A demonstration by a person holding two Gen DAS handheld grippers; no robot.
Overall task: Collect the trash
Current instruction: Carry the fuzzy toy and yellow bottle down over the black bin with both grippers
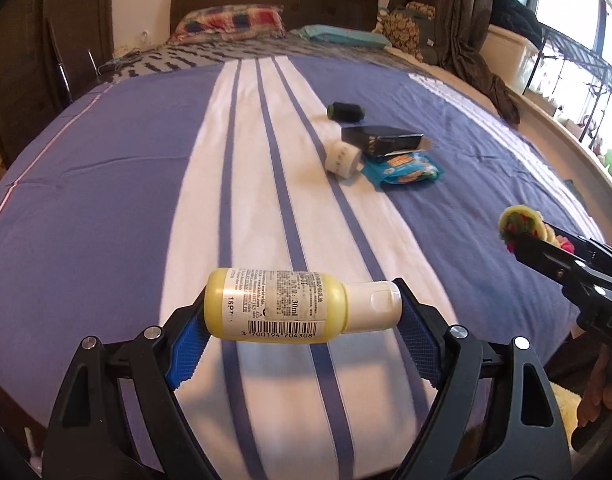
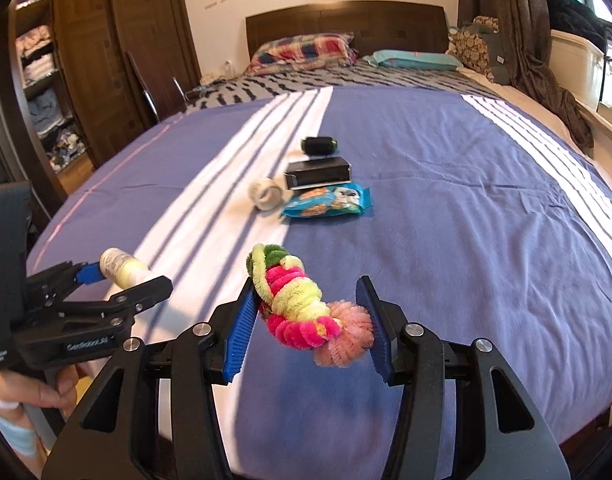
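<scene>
A small yellow bottle (image 1: 278,306) with a white cap lies sideways between the blue pads of my left gripper (image 1: 302,300), which is shut on its two ends above the striped bedspread (image 1: 106,200). My right gripper (image 2: 306,292) is shut on a fuzzy bundle of pink, yellow and green pipe cleaners (image 2: 302,308). The right wrist view shows the left gripper (image 2: 126,274) with the bottle (image 2: 122,266) at the lower left. Farther up the bed lie a black thread spool (image 2: 319,145), a black box (image 2: 318,174), a white roll (image 2: 266,194) and a blue snack packet (image 2: 328,200).
Pillows (image 2: 306,50) and a dark wooden headboard (image 2: 346,20) are at the far end of the bed. A wardrobe with open shelves (image 2: 46,80) stands left. Curtains (image 2: 526,40) and a window ledge (image 1: 566,140) run along the right side.
</scene>
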